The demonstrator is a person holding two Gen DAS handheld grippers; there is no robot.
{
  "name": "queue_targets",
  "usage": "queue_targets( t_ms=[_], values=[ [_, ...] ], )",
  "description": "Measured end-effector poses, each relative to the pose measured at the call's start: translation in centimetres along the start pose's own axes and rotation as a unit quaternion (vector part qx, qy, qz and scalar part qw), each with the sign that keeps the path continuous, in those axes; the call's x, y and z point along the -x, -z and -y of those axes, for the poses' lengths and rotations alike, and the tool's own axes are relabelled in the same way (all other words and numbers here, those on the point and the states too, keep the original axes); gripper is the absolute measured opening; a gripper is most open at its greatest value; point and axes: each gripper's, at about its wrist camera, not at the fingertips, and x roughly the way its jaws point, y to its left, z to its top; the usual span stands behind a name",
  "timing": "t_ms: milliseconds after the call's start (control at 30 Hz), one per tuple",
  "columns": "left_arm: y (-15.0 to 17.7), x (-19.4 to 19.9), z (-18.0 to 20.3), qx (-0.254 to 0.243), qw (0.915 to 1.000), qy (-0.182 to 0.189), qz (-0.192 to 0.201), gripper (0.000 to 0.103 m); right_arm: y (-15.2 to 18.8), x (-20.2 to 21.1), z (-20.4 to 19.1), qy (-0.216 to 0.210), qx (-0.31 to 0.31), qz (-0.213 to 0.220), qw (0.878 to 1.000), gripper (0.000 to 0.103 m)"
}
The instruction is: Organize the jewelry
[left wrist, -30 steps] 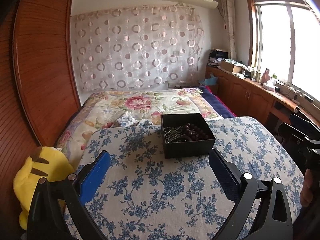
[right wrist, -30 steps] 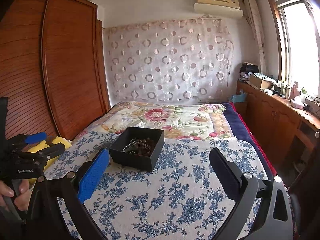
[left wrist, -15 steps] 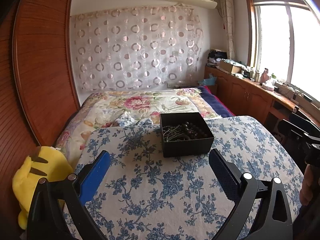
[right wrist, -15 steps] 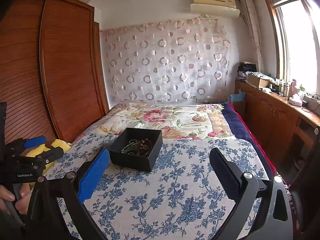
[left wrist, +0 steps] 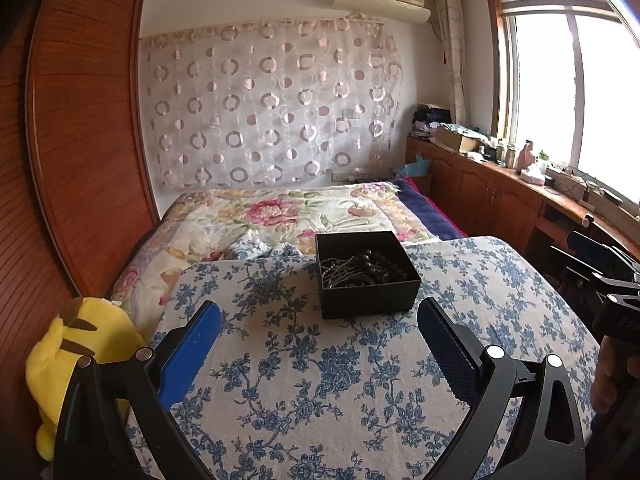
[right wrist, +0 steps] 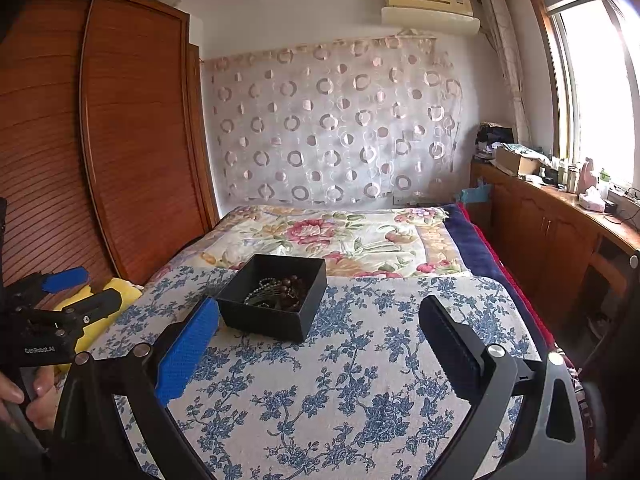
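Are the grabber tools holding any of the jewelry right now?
No. Both are open and empty: the left tool and right tool hover over the flowered cloth, short of the black box with the beads.

Ahead of the left gripper [left wrist: 318, 318], whose fingers are matt black plastic with textured blue pads, lies a woven cotton-like cloth [left wrist: 304, 376] printed with blue flowers. On it stands a matt black cardboard box [left wrist: 366, 276] holding glossy dark beads [left wrist: 376, 265] and a thin metallic-looking chain. Beyond is a smooth flowered quilt [left wrist: 280, 216]. To the left rises ribbed, varnished wood of the wardrobe [left wrist: 80, 152]; beside it sits a fuzzy yellow plush toy [left wrist: 76, 356]. A sheer curtain [left wrist: 272, 104] hangs behind.
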Motion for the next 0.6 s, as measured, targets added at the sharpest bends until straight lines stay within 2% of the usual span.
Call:
queue_targets(
  t_ms=[600],
  values=[
    [-0.10,0.20,0.03,0.000,1.0000,-0.001,0.002,0.095,0.07,0.01,0.03,-0.001,0.000,0.001,1.000,0.101]
  ],
)
